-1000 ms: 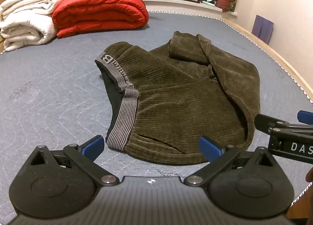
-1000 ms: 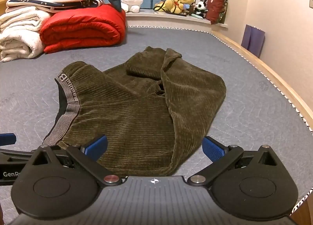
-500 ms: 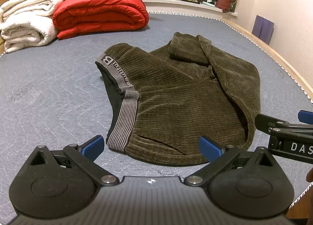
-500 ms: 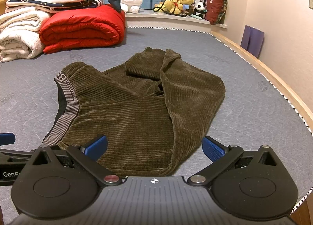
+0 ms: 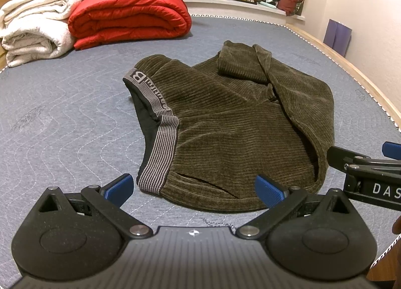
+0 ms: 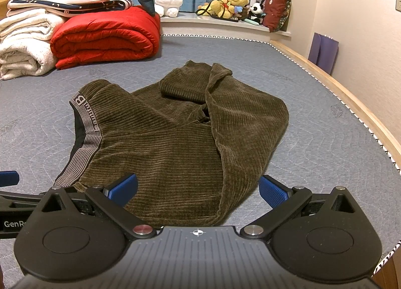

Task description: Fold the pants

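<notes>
- Bed [image 5: 62,118]: quilted grey cover, carries everything.
- Pants [image 5: 238,126]: lie mid-bed, legs already doubled back over the seat. Ribbed pile, likely soft, floppy, fairly weighty, grippy.
- Waistband [image 5: 160,143]: stiffer elastic, probably the surest hold; also the near hem corner.
- Left gripper [image 5: 194,190], right gripper [image 6: 198,188]: fingers wide apart, holding nothing, just short of the near hem.

Bare quilted mattress [image 5: 62,126] lies open left of the pants [image 5: 238,133] and along their right side toward the wooden bed edge [image 6: 351,98]. At the far left, the red duvet [image 5: 130,23] and stacked white blankets [image 5: 32,30] block passage. The right tool [image 5: 363,163] crowds the pants' near right corner.
</notes>
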Demonstrator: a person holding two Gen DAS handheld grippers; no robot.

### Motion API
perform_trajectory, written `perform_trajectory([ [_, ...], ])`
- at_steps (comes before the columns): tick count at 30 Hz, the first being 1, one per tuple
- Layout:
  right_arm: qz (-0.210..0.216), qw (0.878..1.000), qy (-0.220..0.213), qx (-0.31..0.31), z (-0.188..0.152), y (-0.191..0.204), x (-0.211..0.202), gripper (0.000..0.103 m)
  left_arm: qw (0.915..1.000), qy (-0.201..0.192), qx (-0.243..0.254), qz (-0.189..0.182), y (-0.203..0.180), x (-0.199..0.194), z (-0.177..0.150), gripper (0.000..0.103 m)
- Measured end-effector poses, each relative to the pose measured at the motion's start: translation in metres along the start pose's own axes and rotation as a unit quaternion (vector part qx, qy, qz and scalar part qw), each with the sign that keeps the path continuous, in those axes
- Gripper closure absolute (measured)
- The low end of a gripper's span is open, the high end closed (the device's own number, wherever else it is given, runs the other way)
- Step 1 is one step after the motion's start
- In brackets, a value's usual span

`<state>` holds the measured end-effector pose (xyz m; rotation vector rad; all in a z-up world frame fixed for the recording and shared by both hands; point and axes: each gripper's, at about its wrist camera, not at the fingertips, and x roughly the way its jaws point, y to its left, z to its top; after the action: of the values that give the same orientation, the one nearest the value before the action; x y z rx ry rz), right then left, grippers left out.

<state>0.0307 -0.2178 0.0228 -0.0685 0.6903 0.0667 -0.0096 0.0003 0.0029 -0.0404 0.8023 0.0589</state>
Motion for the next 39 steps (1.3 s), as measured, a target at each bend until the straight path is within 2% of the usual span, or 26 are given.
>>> perform_trajectory([
  [9, 0.000, 1.000, 0.000, 0.001, -0.001, 0.000, 0.001, 0.001, 1.0000, 0.002, -0.003, -0.002, 0.001, 0.000, 0.000, 0.000],
  [13, 0.008, 1.000, -0.001, 0.011, 0.000, -0.002, 0.001, 0.001, 0.9997, 0.004, -0.018, -0.019, 0.007, 0.000, 0.001, 0.000],
  [18, 0.012, 0.999, 0.005, 0.047, 0.012, -0.020, 0.013, 0.001, 0.9968, 0.039, -0.054, -0.044, 0.028, 0.012, 0.021, 0.000],
  [21, -0.021, 0.997, -0.009, 0.068, 0.024, -0.043, 0.026, 0.002, 0.9901, 0.074, -0.094, -0.073, 0.057, 0.034, 0.045, 0.000],
  [24, -0.051, 0.997, -0.025, 0.057, 0.033, -0.062, 0.046, 0.008, 0.9866, 0.068, -0.115, -0.094, 0.092, 0.060, 0.061, 0.000],
  [26, -0.062, 0.997, -0.022, 0.048, 0.033, -0.071, 0.062, 0.013, 0.9856, 0.058, -0.129, -0.092, 0.114, 0.079, 0.065, 0.000],
  [28, -0.052, 0.997, -0.007, 0.048, 0.030, -0.076, 0.078, 0.017, 0.9838, 0.071, -0.138, -0.089, 0.128, 0.101, 0.065, 0.002],
  [30, -0.031, 0.998, 0.013, 0.044, 0.026, -0.076, 0.093, 0.021, 0.9813, 0.084, -0.148, -0.090, 0.136, 0.120, 0.062, 0.012],
  [33, -0.012, 0.999, 0.034, 0.009, 0.021, -0.065, 0.112, 0.020, 0.9768, 0.104, -0.155, -0.106, 0.137, 0.145, 0.055, 0.015],
  [36, -0.014, 0.998, 0.046, -0.030, 0.014, -0.052, 0.129, 0.014, 0.9800, 0.107, -0.136, -0.097, 0.131, 0.161, 0.048, 0.016],
  [39, -0.019, 0.996, 0.071, -0.047, 0.007, -0.044, 0.148, 0.014, 0.9811, 0.113, -0.123, -0.098, 0.123, 0.177, 0.040, 0.017],
])
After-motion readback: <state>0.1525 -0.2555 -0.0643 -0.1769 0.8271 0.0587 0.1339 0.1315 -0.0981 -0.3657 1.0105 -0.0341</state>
